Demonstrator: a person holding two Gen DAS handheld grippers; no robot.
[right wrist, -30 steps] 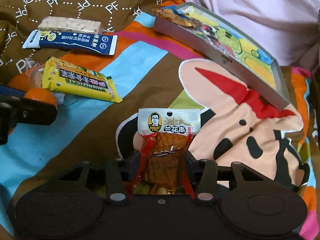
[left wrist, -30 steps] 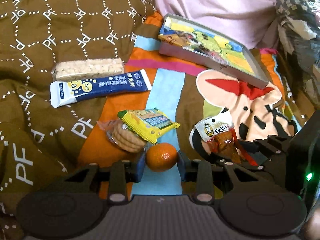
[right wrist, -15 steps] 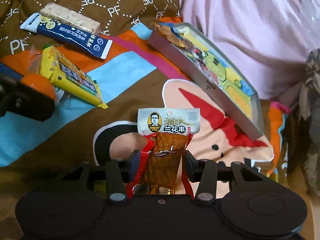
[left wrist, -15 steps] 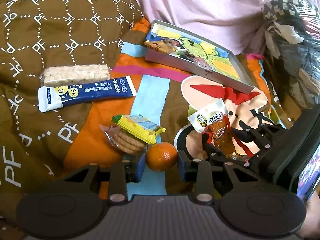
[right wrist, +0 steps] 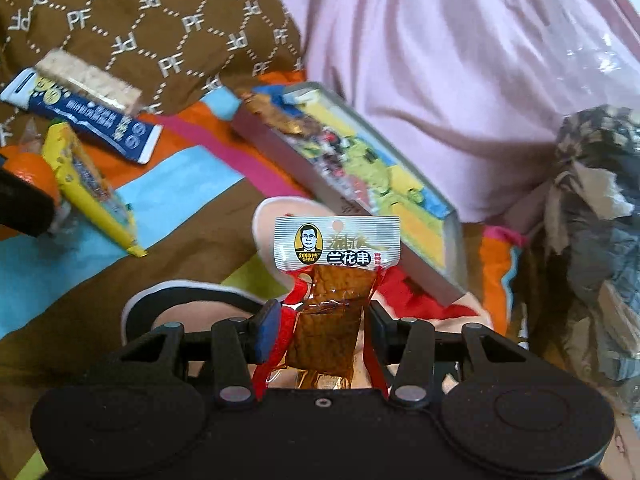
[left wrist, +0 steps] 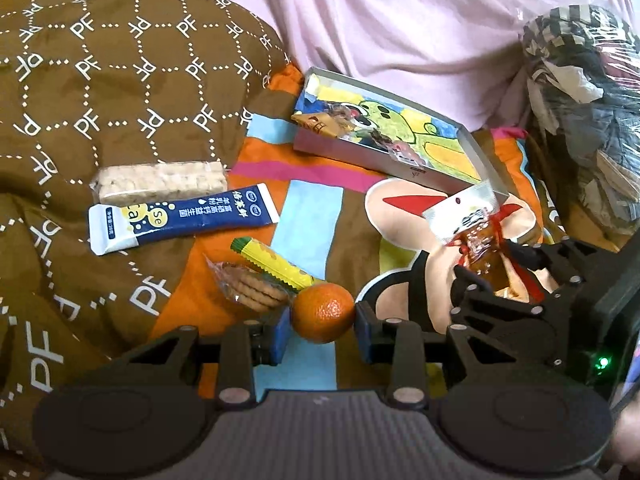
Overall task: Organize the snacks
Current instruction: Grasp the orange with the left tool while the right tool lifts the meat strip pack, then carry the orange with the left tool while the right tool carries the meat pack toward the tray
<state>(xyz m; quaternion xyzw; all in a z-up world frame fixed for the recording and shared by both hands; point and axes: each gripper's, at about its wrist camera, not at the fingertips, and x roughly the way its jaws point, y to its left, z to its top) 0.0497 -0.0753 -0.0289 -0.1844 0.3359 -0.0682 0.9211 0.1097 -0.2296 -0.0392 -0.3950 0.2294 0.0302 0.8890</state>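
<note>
Right wrist view: my right claw (right wrist: pixel 320 330) pinches the tofu snack packet (right wrist: pixel 334 280), raised and pointed toward the shallow box (right wrist: pixel 424 276) on the bed. I'd carry it over the rim, then let go low. Left wrist view adds what that misses: my left claw (left wrist: pixel 320 330) clamps the orange (left wrist: pixel 323 312) just beside the biscuits (left wrist: pixel 252 290).

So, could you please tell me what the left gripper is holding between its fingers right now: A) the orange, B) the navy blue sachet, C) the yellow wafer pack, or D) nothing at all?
A: in the left wrist view the orange sits clamped between the left gripper's blue-padded fingers.
</note>
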